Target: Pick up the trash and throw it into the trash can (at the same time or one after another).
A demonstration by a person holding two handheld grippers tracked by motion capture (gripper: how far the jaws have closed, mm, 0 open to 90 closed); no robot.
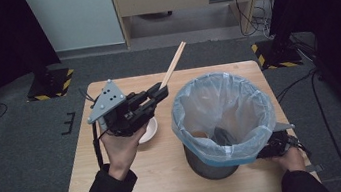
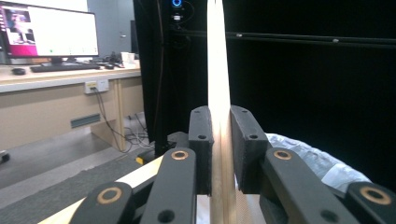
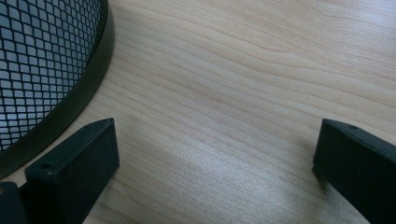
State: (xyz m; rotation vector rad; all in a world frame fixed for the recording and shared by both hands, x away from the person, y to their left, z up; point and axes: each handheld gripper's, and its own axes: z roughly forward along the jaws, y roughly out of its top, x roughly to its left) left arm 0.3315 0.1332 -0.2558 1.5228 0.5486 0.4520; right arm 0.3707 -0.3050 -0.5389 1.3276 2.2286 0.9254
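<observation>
- The left gripper (image 1: 162, 91) is held above the left half of the wooden table (image 1: 171, 187), raised in the person's left hand (image 1: 120, 148), with its grey three-cornered plate on top.
- Its jaws are clamped on a pair of wooden chopsticks (image 1: 172, 64), which rise up and away from the jaw tips, slanting toward the far edge of the table in the high view.
- In the left gripper view the chopsticks (image 2: 219, 93) stand between the two black jaws as a pale upright strip, pressed on both sides, running from the bottom of the picture to its top.
- A small white bowl (image 1: 149, 131) sits on the table just below the left gripper, partly hidden by it and by the hand.
- A black mesh waste bin (image 1: 209, 167) stands on the right half of the table, lined with a pale blue plastic bag (image 1: 220, 104) folded over its rim; some dark and brownish items lie at the bottom, too unclear to name.
- The right gripper (image 1: 275, 146) rests low at the near right of the bin, close to its base, in the person's right hand (image 1: 291, 160).
- In the right gripper view its jaws stand wide apart over bare wood with nothing between them, and the bin's mesh wall (image 3: 42, 65) curves just beside the left jaw.
</observation>
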